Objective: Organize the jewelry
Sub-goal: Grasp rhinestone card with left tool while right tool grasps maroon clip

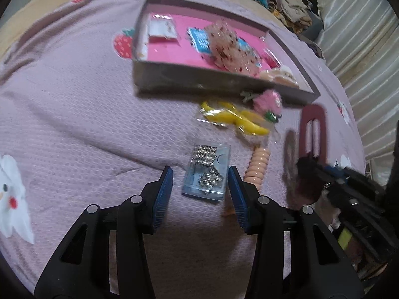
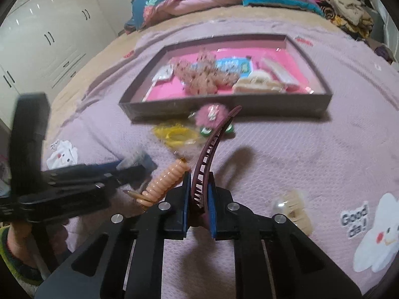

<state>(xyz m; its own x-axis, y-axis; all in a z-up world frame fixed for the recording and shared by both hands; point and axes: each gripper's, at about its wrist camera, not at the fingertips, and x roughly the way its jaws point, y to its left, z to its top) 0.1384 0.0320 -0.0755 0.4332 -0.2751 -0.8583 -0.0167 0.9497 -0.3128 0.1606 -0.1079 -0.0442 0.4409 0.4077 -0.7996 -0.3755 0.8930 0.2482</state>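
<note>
Mid-pickup: right tool (image 2: 199, 199) clamped on dark maroon curved plastic hair comb (image 2: 212, 144), lower centre. Left tool (image 1: 200, 186) spread, straddling clear rhinestone-clip box (image 1: 207, 172). Next: carry comb to pink-lined grey tray (image 2: 224, 107), upper centre.

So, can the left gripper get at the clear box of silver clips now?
Probably yes: the left gripper is open around the clear box, with nothing lying on it.

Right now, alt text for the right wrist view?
The right gripper is shut on a maroon banana hair clip, held above a pink bedspread. Ahead sits a grey tray of hair accessories; the left gripper is at left.
</note>
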